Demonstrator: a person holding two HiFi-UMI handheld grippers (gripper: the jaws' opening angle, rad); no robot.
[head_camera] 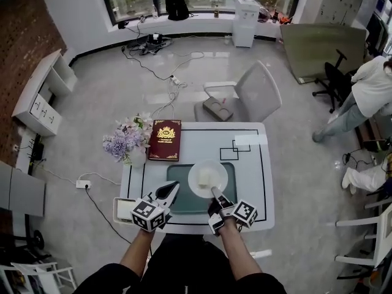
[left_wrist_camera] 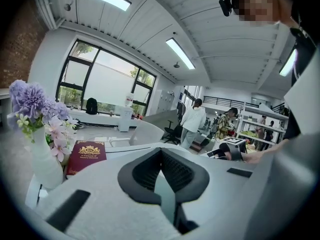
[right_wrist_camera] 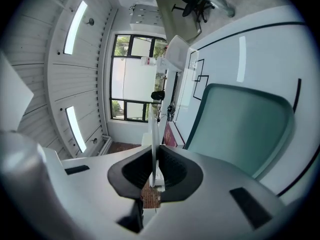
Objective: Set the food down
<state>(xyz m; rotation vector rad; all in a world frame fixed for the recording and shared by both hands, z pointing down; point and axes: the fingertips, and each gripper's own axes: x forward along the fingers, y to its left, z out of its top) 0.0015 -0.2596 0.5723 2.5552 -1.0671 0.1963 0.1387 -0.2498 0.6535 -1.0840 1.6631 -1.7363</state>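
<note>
One plate (head_camera: pixel 193 180) of food (head_camera: pixel 209 177), rim pinched in the right gripper (head_camera: pixel 216 193), is over the green mat (head_camera: pixel 179 177); left gripper (head_camera: pixel 167 194) is closed and empty, so I'd lower it flat, then let go.

Tongs, two: left tongs (head_camera: pixel 171 192), right tongs (head_camera: pixel 215 192). Round white plate (head_camera: pixel 195 183), one. Pale food block (head_camera: pixel 208 176), one. Dark red hardcover book (head_camera: pixel 165 140), one. Vase of purple flowers (head_camera: pixel 127 143), one. Teal rectangular mat (head_camera: pixel 179 179), one.

Food (head_camera: pixel 209 176) on plate (head_camera: pixel 197 188), flowers (head_camera: pixel 125 141) beside book (head_camera: pixel 165 139)
</note>
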